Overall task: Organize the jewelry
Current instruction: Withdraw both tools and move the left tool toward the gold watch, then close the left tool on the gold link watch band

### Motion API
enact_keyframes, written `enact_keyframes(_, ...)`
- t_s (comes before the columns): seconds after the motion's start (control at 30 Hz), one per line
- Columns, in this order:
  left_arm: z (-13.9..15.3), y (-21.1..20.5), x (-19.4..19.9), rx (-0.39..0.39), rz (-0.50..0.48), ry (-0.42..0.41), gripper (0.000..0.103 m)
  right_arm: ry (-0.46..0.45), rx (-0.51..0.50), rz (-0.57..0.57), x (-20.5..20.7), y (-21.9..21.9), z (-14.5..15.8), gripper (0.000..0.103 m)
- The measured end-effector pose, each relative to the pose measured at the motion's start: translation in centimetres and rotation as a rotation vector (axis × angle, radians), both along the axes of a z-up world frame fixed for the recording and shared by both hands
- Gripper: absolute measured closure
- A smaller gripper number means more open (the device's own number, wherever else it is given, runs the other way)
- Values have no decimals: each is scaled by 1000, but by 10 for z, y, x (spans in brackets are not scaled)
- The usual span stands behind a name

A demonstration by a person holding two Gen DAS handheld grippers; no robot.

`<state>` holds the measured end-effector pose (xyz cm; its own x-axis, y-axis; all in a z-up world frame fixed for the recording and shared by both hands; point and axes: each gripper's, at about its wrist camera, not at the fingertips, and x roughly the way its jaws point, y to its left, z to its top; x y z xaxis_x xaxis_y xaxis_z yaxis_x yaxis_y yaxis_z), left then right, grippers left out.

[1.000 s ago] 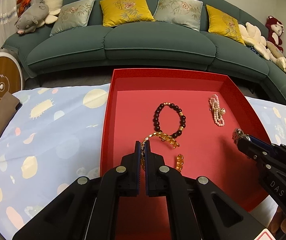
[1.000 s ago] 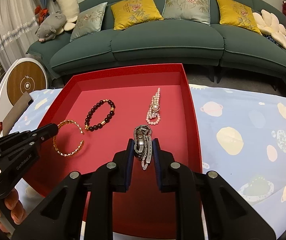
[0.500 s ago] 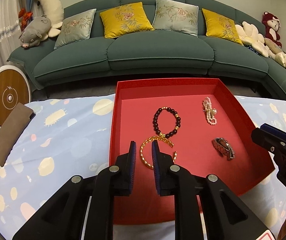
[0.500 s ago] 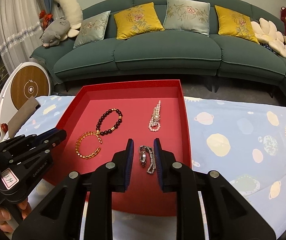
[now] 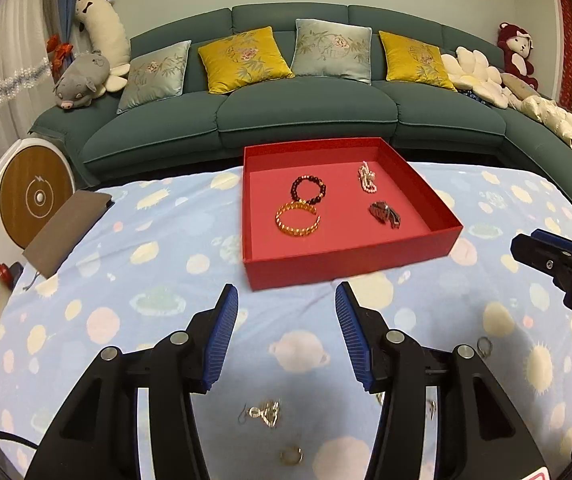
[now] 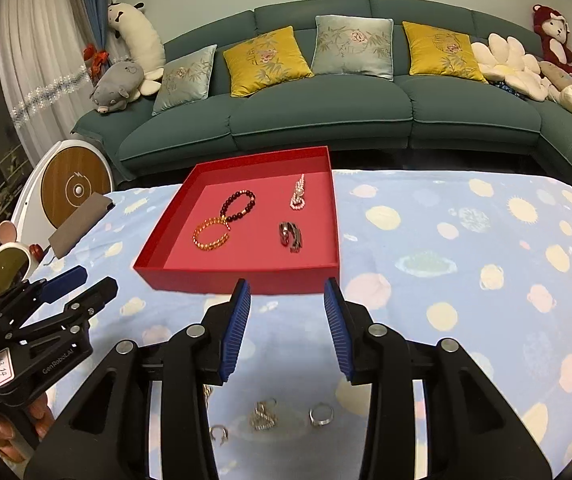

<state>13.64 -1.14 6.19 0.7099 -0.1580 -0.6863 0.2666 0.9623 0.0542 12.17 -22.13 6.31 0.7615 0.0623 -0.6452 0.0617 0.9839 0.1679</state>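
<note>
Left tongs (image 5: 286,330): jaws just opened, nothing between them.
Right tongs (image 6: 287,327): likewise, jaws just opened, empty.
Loose rings (image 6: 321,415): on the desk, bottom centre of frame, just below the right tongs, the nearer pair.
Red tray (image 6: 245,281): beyond, upper centre, holding four bracelets.

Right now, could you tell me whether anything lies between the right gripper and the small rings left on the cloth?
Nothing visible does. The right gripper hangs open and empty above the cloth, and the silver ring lies uncovered below its jaws.
</note>
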Motion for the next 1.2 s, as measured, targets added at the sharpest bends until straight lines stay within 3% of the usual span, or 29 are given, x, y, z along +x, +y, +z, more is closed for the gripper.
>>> enact_keyframes(0.3,-34,27,-50,-68,54,124,54,88,67,-24,-65,-1,-38,61)
enact_keyframes(0.43,-48,12,-57,-50,0,141,54,121,11,-3,-71,11,-52,61)
enact_keyframes(0.7,-66,-23,-45,-89,-45,209,53,134,-16,-7,-74,10,-64,61)
enact_keyframes(0.93,-88,-49,-32,-51,-52,253,53,156,-14,-2,-73,6,-73,61)
enact_keyframes(1.07,-91,-56,-32,-21,-54,225,54,164,-18,-1,-75,3,-76,61)
enact_keyframes(1.13,-91,-57,-32,-19,-55,216,59,168,-13,-5,-75,0,-78,61)
enact_keyframes(1.2,-91,-59,-33,-14,-61,208,75,169,-10,-11,-75,-3,-79,61)
